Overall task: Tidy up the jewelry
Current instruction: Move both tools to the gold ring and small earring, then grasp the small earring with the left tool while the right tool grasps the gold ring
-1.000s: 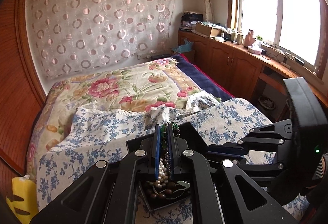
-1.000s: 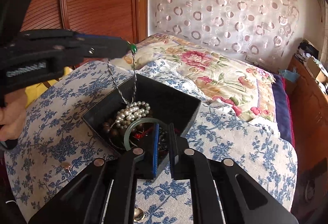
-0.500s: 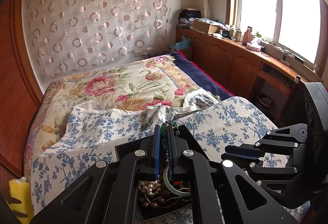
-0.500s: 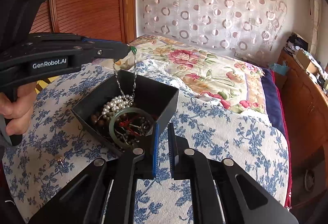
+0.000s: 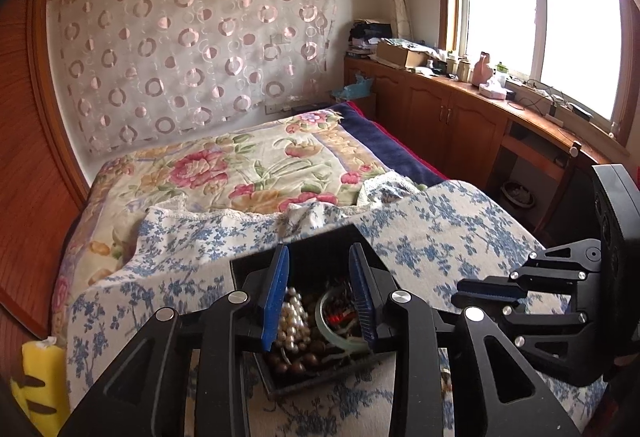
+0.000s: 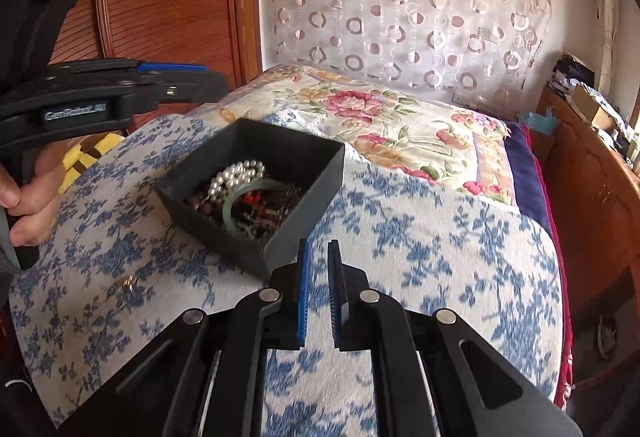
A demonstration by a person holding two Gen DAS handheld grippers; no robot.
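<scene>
**Left tool empty over the jewelry box, right tool waiting at its corner**

The left tool (image 5: 318, 293) hangs over the black rectangular jewelry box (image 6: 316, 173), its blue-padded fingers spread wide with nothing between them. Directly under and between those fingers lies the tangle in the box: a white pearl strand (image 5: 294, 321), a pale green bangle (image 5: 332, 329), dark brown wooden beads (image 5: 298, 361) and a knot of red and dark chains. Seen from the right wrist, a small gold-coloured piece (image 6: 128, 282) lies loose on the blue-flowered white bedspread (image 6: 432, 221), to the left of the right tool and outside the box, so the task looks unfinished.

The right tool (image 6: 317, 293) sits just short of the box's near corner, its fingers nearly together with only a narrow gap, gripping nothing.

The risks, as I judge them: the box rests on soft, uneven bedding, so a push from either tool on its wall could tip or slide it and spill the pieces. The loose gold piece is small and flat against patterned cloth; the fingers could pinch fabric with it or press it into a fold. Any fresh grab into the tangle could drag the pearls or chains out together.
</scene>
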